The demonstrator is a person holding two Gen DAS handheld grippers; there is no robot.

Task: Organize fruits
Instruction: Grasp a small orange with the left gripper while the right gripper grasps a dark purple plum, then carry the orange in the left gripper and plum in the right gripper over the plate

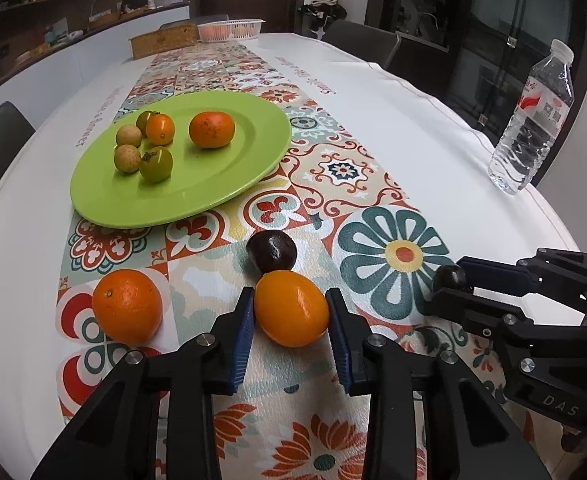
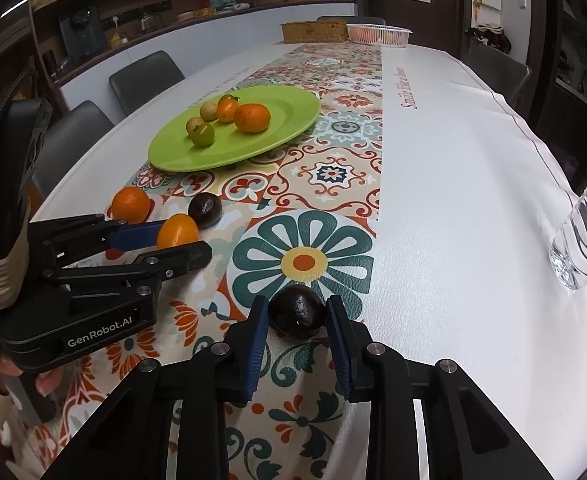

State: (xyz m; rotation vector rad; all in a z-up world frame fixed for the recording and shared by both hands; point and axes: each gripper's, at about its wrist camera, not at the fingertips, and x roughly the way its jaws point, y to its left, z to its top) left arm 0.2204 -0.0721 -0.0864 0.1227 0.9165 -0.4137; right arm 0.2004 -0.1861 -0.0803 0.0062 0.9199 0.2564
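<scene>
A green plate (image 1: 229,184) (image 2: 289,128) holds several small fruits, among them an orange mandarin (image 1: 212,129) (image 2: 252,117). My left gripper (image 1: 289,312) (image 2: 173,242) is shut on an oval orange fruit (image 1: 291,309) (image 2: 177,231) on the patterned runner. A dark round fruit (image 1: 271,251) (image 2: 205,210) lies just beyond it, and a round orange (image 1: 127,306) (image 2: 130,205) lies to its left. My right gripper (image 2: 297,316) (image 1: 449,282) is shut on a second dark round fruit (image 2: 297,311) (image 1: 449,278) resting on the table.
A clear water bottle (image 1: 533,120) (image 2: 585,232) stands at the right table edge. A white basket (image 1: 229,30) (image 2: 377,34) and a woven box (image 1: 161,40) (image 2: 313,31) stand at the far end. Dark chairs (image 2: 145,76) line the left side.
</scene>
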